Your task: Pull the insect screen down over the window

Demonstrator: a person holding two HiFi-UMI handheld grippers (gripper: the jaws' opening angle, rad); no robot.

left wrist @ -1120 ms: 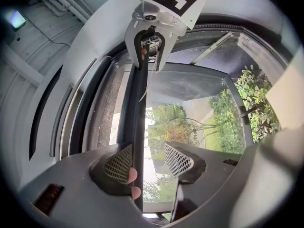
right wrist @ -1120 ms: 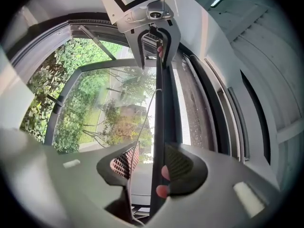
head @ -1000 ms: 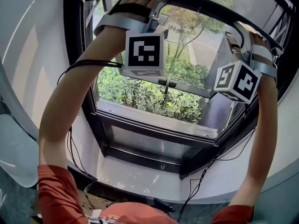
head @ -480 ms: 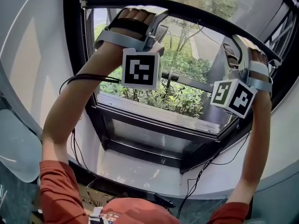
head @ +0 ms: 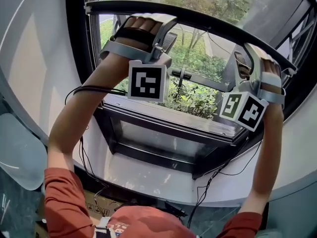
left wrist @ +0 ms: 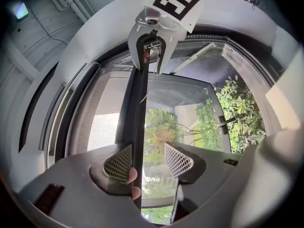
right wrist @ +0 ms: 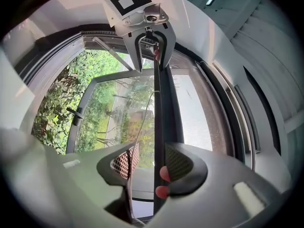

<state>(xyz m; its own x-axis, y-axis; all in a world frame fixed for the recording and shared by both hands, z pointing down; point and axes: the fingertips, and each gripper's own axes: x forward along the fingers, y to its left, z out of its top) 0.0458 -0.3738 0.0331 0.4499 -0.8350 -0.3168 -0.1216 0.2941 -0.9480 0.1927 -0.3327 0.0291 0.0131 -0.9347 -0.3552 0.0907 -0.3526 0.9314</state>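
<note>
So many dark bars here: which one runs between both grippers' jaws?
The long black bar across the top: it runs between the jaws of the left gripper and right gripper. The window frame's bars lie below.

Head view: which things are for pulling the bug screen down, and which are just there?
For the job: screen bar, left gripper, right gripper, window.
Just there: bushes, cable, handle.
</note>
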